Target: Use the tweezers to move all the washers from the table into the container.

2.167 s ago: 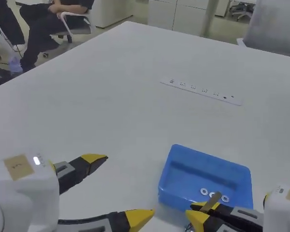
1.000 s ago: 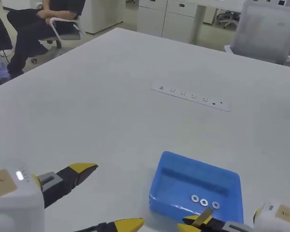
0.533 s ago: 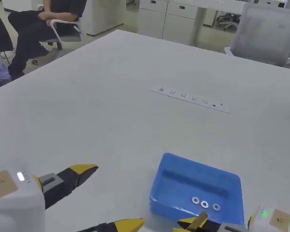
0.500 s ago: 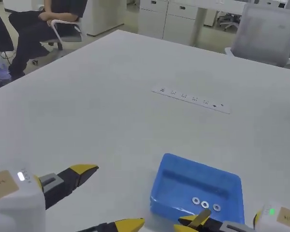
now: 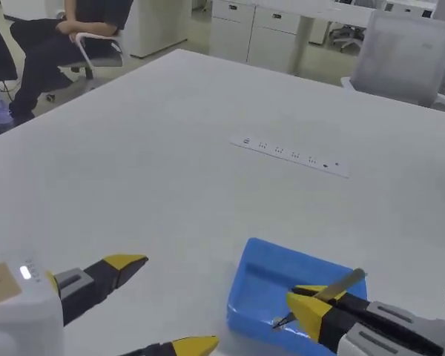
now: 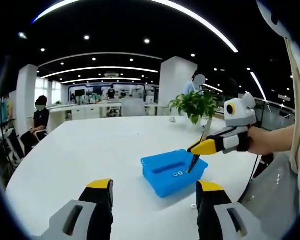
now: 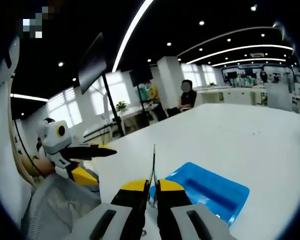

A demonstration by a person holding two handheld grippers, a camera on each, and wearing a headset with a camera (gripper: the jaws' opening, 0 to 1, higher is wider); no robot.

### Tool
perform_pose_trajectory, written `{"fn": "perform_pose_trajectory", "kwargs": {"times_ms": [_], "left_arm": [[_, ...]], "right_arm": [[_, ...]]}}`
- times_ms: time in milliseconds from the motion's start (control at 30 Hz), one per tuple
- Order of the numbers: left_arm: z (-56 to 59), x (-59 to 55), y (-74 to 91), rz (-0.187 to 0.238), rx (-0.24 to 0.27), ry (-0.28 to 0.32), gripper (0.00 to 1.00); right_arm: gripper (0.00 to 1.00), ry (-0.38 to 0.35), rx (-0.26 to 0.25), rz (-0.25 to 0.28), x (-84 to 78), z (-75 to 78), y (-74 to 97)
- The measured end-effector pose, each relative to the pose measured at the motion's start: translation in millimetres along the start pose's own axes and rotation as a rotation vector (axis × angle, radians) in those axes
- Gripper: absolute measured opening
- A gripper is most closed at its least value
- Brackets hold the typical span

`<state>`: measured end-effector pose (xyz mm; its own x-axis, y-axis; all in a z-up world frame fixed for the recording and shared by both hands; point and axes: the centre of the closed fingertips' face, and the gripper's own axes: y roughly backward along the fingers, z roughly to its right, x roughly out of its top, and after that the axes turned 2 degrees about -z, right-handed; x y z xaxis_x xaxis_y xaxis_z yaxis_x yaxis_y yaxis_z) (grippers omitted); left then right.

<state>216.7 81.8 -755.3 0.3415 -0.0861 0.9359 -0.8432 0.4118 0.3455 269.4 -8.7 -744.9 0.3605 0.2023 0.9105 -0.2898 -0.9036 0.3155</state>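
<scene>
The right gripper (image 5: 300, 300) is seen clamped tight on the tweezers (image 5: 343, 284), whose tips are pointed down into the blue container (image 5: 261, 261) at five o'clock in the head view. Washers (image 6: 178, 174) are seen lying inside it, beside the tips. The left gripper (image 5: 170, 302) is held wide apart over the table (image 5: 170, 163) at seven o'clock.

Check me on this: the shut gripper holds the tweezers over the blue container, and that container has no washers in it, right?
Not quite. The container does have washers in it: the left gripper view shows them on its floor. The rest holds: the right gripper is shut on the tweezers above the blue container.
</scene>
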Motion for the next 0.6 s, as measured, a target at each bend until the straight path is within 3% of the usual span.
{"fn": "perform_pose_trajectory", "kwargs": {"times_ms": [400, 600], "left_arm": [[-0.1, 1.0, 0.0, 0.004, -0.002, 0.005, 0.67], [-0.2, 0.9, -0.1, 0.006, -0.005, 0.011, 0.67]], "right_arm": [[0.03, 0.012, -0.043, 0.035, 28.4, 19.8, -1.0], [0.03, 0.019, -0.051, 0.0, 28.0, 33.8, -14.4]]}}
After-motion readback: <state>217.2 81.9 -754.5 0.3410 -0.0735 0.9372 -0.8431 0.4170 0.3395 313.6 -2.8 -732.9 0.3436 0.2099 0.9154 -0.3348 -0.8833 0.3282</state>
